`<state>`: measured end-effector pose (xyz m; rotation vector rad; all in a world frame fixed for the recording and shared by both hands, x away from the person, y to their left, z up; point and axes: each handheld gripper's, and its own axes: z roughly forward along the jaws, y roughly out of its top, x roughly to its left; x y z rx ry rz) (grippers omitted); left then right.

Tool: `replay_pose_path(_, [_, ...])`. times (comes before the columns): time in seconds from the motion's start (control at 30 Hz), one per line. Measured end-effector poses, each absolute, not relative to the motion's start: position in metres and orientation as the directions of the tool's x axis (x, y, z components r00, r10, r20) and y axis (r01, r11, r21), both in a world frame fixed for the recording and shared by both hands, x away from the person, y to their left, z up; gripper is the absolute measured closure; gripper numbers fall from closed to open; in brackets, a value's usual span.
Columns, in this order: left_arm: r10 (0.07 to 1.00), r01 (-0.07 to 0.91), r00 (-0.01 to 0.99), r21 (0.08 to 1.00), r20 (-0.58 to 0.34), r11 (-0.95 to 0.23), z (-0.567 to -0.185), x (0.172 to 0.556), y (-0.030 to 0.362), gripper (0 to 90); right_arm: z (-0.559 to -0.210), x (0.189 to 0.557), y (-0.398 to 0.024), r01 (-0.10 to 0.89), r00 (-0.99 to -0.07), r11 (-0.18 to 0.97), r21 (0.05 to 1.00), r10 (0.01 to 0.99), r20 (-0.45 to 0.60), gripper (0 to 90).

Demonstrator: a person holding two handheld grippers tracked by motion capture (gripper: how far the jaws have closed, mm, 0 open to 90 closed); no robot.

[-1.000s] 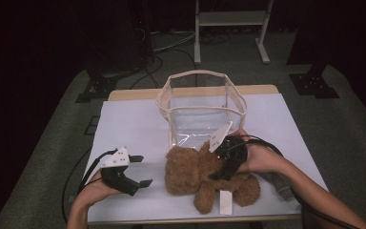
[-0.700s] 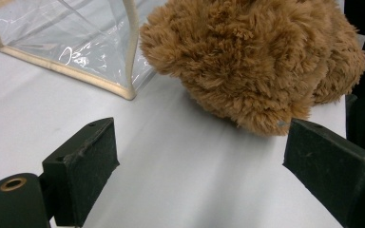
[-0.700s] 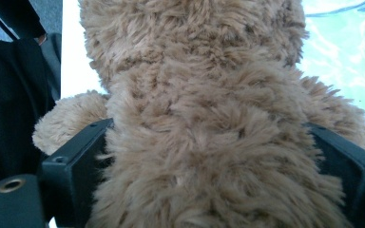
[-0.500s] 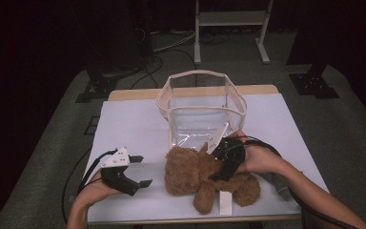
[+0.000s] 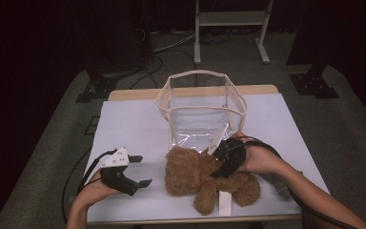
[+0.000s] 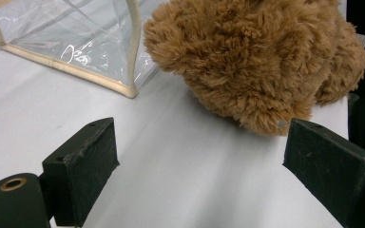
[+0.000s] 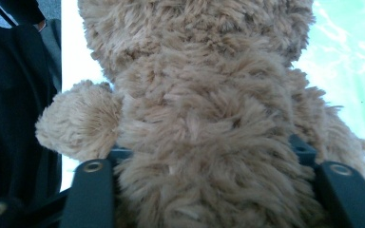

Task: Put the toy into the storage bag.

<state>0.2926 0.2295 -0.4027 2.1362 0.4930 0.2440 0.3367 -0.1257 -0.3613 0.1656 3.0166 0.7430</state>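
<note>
White tabletop (image 5: 124, 124) is carrying a clear bag (image 5: 200, 107) — a teddy bear (image 5: 195, 171) is lying beside it. Right tool (image 5: 221, 164) has just been closing, pinching the bear; left tool (image 5: 140, 170) is resting spread — empty.

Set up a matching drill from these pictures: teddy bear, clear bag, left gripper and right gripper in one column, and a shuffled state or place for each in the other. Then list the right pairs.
Things:
1. teddy bear
2. clear bag
3. left gripper
4. right gripper

States or places:
A. stands open-topped and empty, farther back on the table
B. jaws wide apart over bare tabletop, nothing between them
C. lies on the table, brown and furry, just in front of the bag
D. jaws on either side of the bear's body, having just been closing on it

Pairs: 1-C, 2-A, 3-B, 4-D
</note>
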Motion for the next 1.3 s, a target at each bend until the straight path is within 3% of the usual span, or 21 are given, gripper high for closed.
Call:
replay_pose_path(0.47, [0.449, 0.263, 0.893, 0.827, -0.014, -0.498, -0.402, 0.293, 0.234, 9.8, -0.347, 0.340, -0.127, 0.090, -0.996, 0.864, 0.496, 0.091, 0.022, 56.8])
replay_pose_path(1.3, [0.465, 0.262, 0.885, 0.833, -0.006, -0.488, -0.401, 0.292, 0.243, 9.7, -0.310, 0.336, -0.125, 0.060, -0.998, 0.853, 0.519, 0.067, 0.004, 62.4])
